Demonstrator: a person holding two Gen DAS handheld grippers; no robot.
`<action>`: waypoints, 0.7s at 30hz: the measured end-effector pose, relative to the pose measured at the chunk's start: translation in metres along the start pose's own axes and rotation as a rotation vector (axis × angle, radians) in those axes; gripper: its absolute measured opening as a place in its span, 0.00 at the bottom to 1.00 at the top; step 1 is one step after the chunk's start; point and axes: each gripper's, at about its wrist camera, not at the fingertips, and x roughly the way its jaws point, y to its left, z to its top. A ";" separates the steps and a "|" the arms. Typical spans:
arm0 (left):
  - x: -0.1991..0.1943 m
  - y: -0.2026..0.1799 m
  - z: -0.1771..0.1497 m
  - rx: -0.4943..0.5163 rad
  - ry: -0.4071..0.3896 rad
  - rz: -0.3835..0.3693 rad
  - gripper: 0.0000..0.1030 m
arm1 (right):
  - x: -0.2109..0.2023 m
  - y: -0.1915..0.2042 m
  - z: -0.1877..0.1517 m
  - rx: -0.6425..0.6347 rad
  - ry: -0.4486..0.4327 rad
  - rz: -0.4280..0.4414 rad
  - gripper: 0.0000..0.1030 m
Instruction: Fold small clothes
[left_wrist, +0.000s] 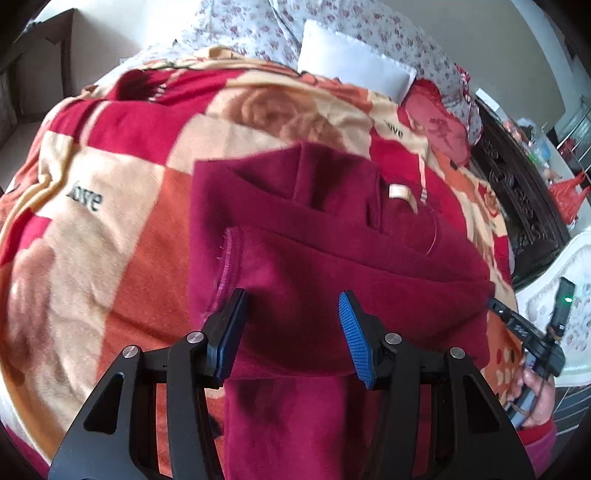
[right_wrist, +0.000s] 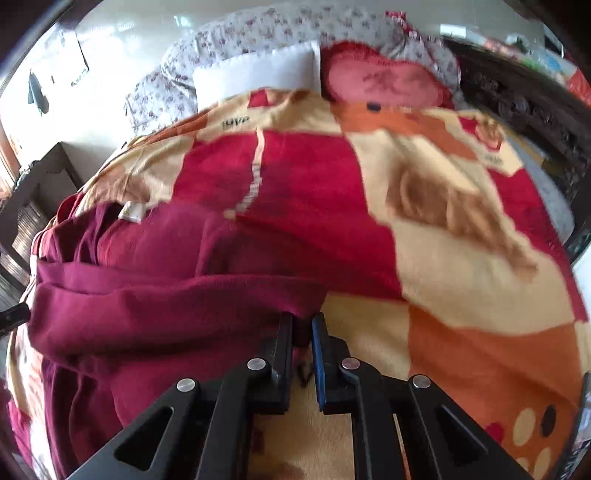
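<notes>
On top of the bed blanket (right_wrist: 461, 258), pinched the red top (left_wrist: 314, 258) tight by one edge with the right gripper (right_wrist: 303, 332) to pull a fold over, kept the left gripper (left_wrist: 293, 306) wide open, holding nothing.

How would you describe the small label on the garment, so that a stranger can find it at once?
Start from the large checked blanket in red, orange and cream that covers the bed. On it lies a dark maroon garment, partly folded. Near its far edge, at the neck, sits a small cream label, the only pale patch on the plain maroon cloth.
</notes>
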 end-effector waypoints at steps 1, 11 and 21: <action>0.003 0.000 -0.001 0.005 0.000 0.010 0.50 | -0.008 -0.005 -0.004 0.017 -0.020 0.019 0.08; 0.016 0.004 0.002 -0.013 0.008 0.037 0.50 | -0.055 0.062 -0.071 -0.246 -0.032 0.182 0.56; 0.015 0.005 0.001 -0.009 0.015 0.030 0.50 | -0.058 0.015 -0.086 -0.096 -0.017 0.099 0.07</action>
